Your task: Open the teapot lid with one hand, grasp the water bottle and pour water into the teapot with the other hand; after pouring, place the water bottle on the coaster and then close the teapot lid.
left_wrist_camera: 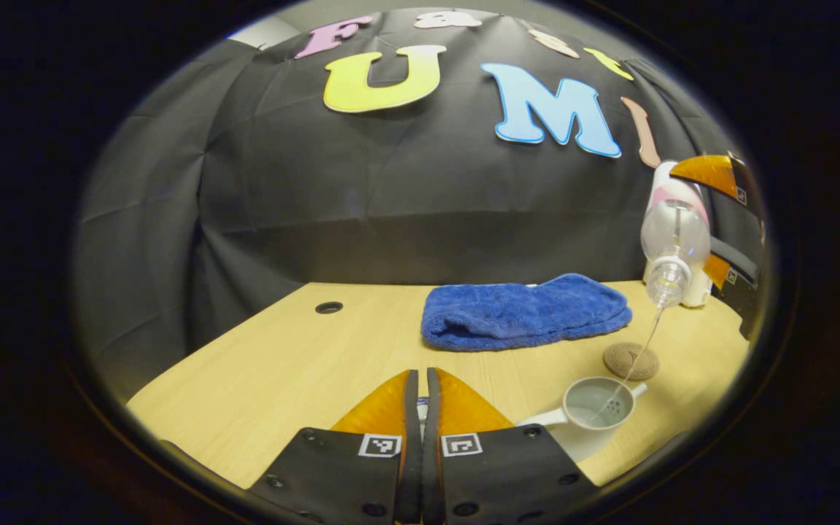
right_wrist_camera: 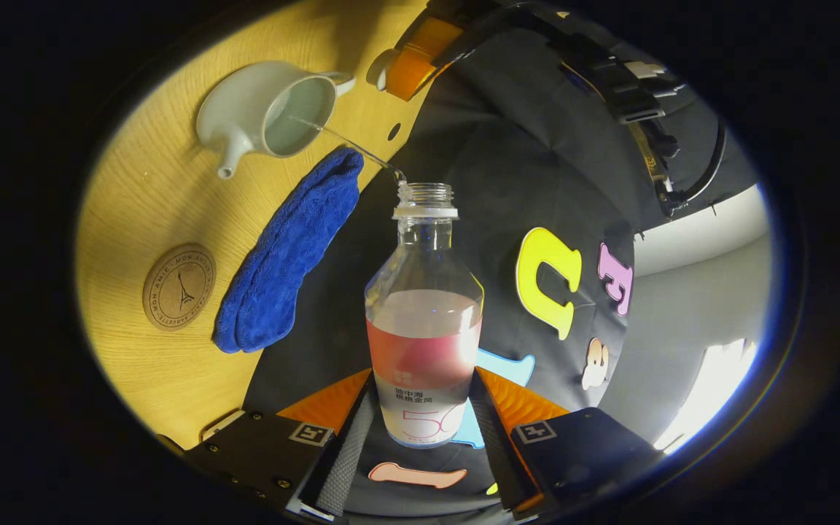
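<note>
The pale teapot (left_wrist_camera: 586, 442) stands open on the table, its lid off. My right gripper (right_wrist_camera: 424, 379) is shut on the water bottle (right_wrist_camera: 424, 313), clamping its labelled lower body. The bottle (left_wrist_camera: 675, 233) is tipped mouth-down above the teapot (right_wrist_camera: 241, 102), and a thin stream of water (left_wrist_camera: 646, 343) runs into the bowl. The round cork coaster (left_wrist_camera: 631, 361) lies bare just beyond the pot. My left gripper (left_wrist_camera: 420, 390) hovers to the pot's left, its fingers pressed together on a pale sliver, the teapot lid (right_wrist_camera: 382, 76). The right gripper (left_wrist_camera: 715, 219) shows at the far right.
A folded blue towel (left_wrist_camera: 522, 312) lies behind the teapot and coaster (right_wrist_camera: 179, 286). The wooden table (left_wrist_camera: 281, 364) has a small round hole (left_wrist_camera: 329, 307) near its back left. Black cloth walls close in behind and to the left.
</note>
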